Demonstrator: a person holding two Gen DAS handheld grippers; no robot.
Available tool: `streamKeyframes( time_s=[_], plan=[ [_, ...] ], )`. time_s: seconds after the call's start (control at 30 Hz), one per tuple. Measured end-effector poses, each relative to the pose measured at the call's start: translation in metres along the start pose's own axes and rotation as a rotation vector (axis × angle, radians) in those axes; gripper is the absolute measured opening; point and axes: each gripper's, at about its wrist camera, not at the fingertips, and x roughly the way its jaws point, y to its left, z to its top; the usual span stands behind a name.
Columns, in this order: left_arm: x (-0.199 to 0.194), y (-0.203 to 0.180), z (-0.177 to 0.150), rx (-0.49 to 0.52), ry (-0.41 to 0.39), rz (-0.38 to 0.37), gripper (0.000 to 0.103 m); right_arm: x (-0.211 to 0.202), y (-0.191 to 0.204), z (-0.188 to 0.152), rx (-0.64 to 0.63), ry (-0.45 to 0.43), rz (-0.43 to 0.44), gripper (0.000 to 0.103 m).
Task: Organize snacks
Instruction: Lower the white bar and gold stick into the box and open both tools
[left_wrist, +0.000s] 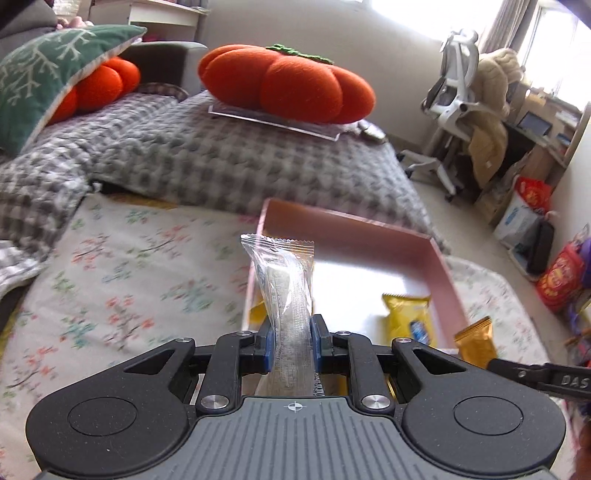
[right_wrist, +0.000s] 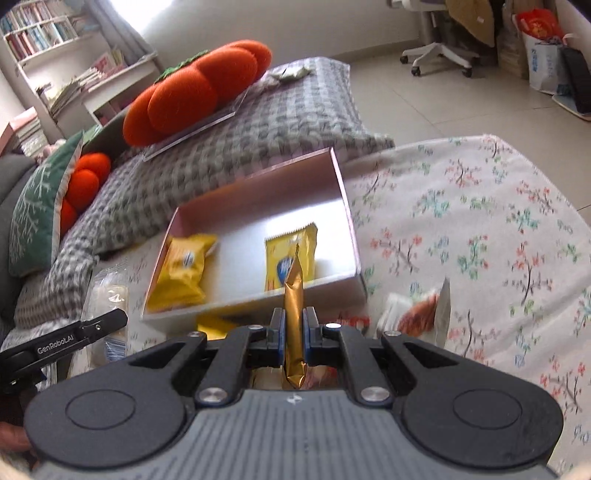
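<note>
1. While both claws carry snacks above the flower-printed bed sheet, the left claw is clamped on a clear plastic-wrapped snack bar standing upright before the shallow pink cardboard box.
2. The right claw pinches a slim gold foil sachet at the box's near wall.
3. Two yellow snack packets already lie inside.
4. Best practice, I judge: carry each snack over the wall, lower it onto bare floor between the packets, then release.
</note>
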Motion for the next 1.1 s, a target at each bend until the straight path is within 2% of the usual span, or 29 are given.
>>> streamKeyframes(
  time_s=[0.33,0.47,0.67,1.0,1.03,1.1],
  plan=[
    [0.04,-0.02,0.018,-0.014,0.018,-0.077,0.017,0.019,-0.028,0.031,0.106,-0.043,0.033,0.008],
    [0.059,-0.027,0.025,-0.003,0.026,-0.061,0.017,0.027,-0.026,0.037,0.124,-0.042,0.061,0.008],
    [0.082,-0.032,0.031,0.001,0.047,-0.05,0.017,0.036,-0.019,0.05,0.113,-0.066,0.036,0.008],
    [0.093,-0.032,0.03,0.04,0.032,-0.02,0.018,0.05,-0.025,0.053,0.116,-0.076,-0.013,0.01],
    [0.092,-0.032,0.03,0.054,0.024,-0.019,0.021,0.051,-0.025,0.053,0.116,-0.078,-0.015,0.012],
    [0.09,-0.032,0.031,0.063,0.022,-0.011,0.021,0.05,-0.024,0.053,0.115,-0.075,-0.016,0.015]
  ],
)
